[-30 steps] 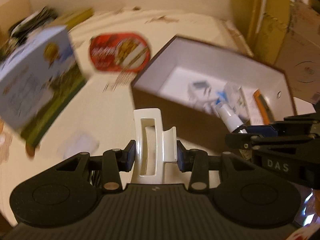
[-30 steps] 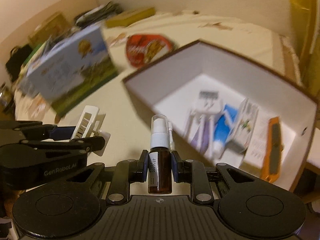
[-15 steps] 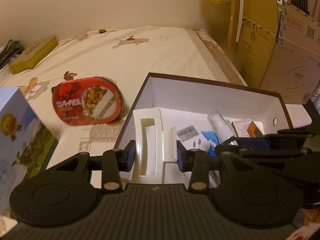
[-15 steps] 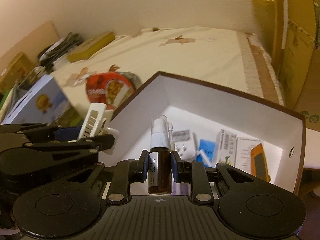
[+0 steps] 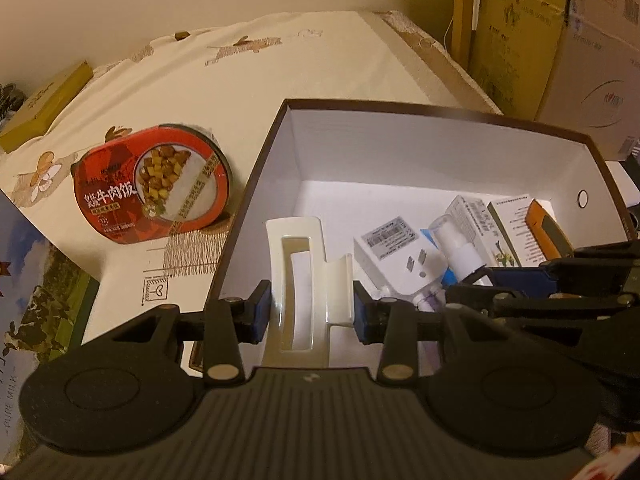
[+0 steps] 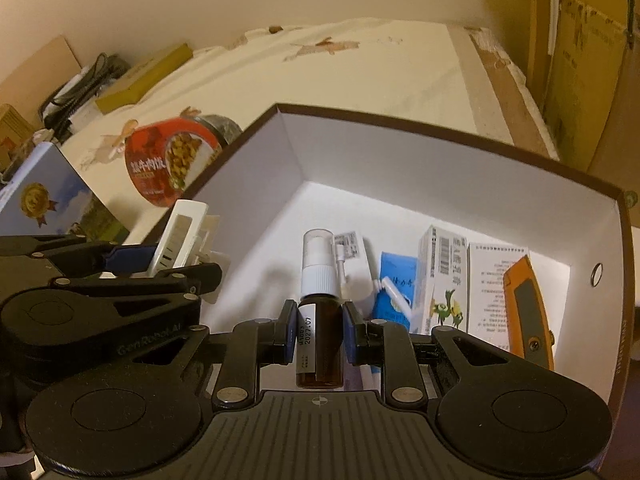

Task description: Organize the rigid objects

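My left gripper (image 5: 312, 312) is shut on a white hair claw clip (image 5: 298, 276), held over the left end of the brown box with white inside (image 5: 400, 148). My right gripper (image 6: 318, 334) is shut on a brown spray bottle (image 6: 320, 332) with a white nozzle, held over the box's near side (image 6: 440, 152). Each gripper shows in the other's view: the right one (image 5: 540, 284), the left one with the clip (image 6: 176, 244). In the box lie a white plug adapter (image 5: 394, 256), small cartons (image 6: 440, 276) and an orange tool (image 6: 528, 308).
A red rice meal bowl (image 5: 152, 188) sits left of the box on the cream tablecloth (image 5: 240, 76). A blue milk carton (image 6: 44, 200) stands at the left. A flat yellow box (image 5: 44, 104) lies far left. Cardboard boxes (image 5: 580, 52) stand at the right.
Both grippers have moved forward and right with their objects, from beside the box to over its inside. The milk carton has slid to the left edge of view.
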A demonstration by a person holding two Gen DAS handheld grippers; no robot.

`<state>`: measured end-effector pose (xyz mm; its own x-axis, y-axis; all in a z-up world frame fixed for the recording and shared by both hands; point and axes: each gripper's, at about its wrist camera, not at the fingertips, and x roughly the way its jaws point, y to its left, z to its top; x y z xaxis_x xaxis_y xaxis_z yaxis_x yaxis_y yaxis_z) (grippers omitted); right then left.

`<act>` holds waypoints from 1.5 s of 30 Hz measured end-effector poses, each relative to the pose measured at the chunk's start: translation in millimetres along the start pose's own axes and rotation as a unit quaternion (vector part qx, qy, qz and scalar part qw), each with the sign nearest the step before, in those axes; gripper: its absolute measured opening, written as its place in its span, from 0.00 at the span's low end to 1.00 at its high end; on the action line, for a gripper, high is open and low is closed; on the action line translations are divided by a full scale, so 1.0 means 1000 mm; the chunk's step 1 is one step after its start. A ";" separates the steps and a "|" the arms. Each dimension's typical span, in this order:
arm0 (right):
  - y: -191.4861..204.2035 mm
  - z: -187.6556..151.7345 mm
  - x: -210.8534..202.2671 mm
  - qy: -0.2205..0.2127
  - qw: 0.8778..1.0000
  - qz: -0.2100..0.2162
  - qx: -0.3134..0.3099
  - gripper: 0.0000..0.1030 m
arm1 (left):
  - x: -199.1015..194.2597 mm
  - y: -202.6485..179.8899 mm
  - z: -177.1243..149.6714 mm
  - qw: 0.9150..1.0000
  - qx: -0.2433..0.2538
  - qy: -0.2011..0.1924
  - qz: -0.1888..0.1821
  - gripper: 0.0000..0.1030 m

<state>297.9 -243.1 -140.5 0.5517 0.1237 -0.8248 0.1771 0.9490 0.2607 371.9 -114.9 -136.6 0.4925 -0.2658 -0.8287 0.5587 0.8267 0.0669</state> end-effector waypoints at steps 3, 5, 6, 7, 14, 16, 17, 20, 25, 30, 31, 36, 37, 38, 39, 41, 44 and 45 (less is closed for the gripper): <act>-0.001 -0.001 0.003 0.002 1.000 -0.002 0.005 0.19 | 0.002 -0.001 -0.002 1.000 0.006 0.005 0.003 0.35; -0.001 0.000 0.003 0.002 1.000 -0.005 0.006 0.19 | 0.005 -0.001 -0.003 1.000 0.009 0.008 0.005 0.35; -0.001 0.000 0.004 0.001 1.000 -0.005 0.006 0.19 | 0.006 0.000 -0.003 1.000 0.009 0.010 0.006 0.35; -0.001 0.000 0.004 0.002 1.000 -0.006 0.007 0.19 | 0.006 0.000 -0.004 1.000 0.009 0.011 0.006 0.35; 0.002 0.001 0.009 0.007 1.000 -0.003 0.012 0.19 | 0.013 0.006 -0.005 1.000 0.006 0.028 0.011 0.35; 0.002 0.001 0.010 0.007 1.000 -0.003 0.012 0.19 | 0.013 0.008 -0.004 1.000 0.003 0.030 0.009 0.35; 0.001 0.001 0.009 0.007 1.000 -0.001 0.012 0.19 | 0.013 0.008 -0.004 1.000 0.003 0.030 0.009 0.36; 0.001 0.001 0.010 0.008 1.000 -0.001 0.015 0.19 | 0.011 0.008 -0.004 1.000 0.008 0.028 0.011 0.41; 0.003 0.001 0.009 0.010 1.000 -0.002 0.022 0.19 | 0.009 0.008 -0.005 0.999 0.012 0.028 0.015 0.41; 0.004 0.001 0.011 0.012 0.999 -0.002 0.030 0.20 | 0.008 0.010 -0.006 0.999 0.013 0.029 0.020 0.41; 0.004 0.001 0.012 0.016 0.999 -0.005 0.029 0.20 | 0.008 0.011 -0.007 0.999 0.011 0.029 0.020 0.41; 0.003 -0.004 0.012 0.019 0.999 -0.010 0.029 0.30 | 0.007 0.013 -0.010 0.999 0.008 0.031 0.021 0.41; 0.003 -0.005 0.011 0.019 0.999 -0.012 0.028 0.34 | 0.007 0.013 -0.010 0.999 0.008 0.032 0.021 0.41; 0.003 -0.005 0.011 0.018 0.999 -0.013 0.028 0.37 | 0.006 0.013 -0.011 0.999 0.008 0.032 0.021 0.41; 0.002 -0.006 0.011 0.017 0.999 -0.013 0.028 0.38 | 0.006 0.013 -0.011 0.999 0.008 0.032 0.022 0.41; 0.002 -0.006 0.010 0.016 0.999 -0.015 0.028 0.41 | 0.005 0.013 -0.011 0.999 0.007 0.032 0.022 0.41; 0.000 -0.007 0.008 0.014 0.999 -0.018 0.029 0.44 | 0.003 0.013 -0.012 0.999 0.005 0.030 0.023 0.41; 0.000 -0.007 0.007 0.012 0.999 -0.018 0.029 0.45 | 0.002 0.013 -0.012 0.999 0.005 0.029 0.023 0.41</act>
<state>296.3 -240.6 -149.8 0.5241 0.0976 -0.8460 0.2442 0.9344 0.2592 372.3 -98.2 -144.6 0.4779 -0.1983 -0.8558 0.5437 0.8319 0.1109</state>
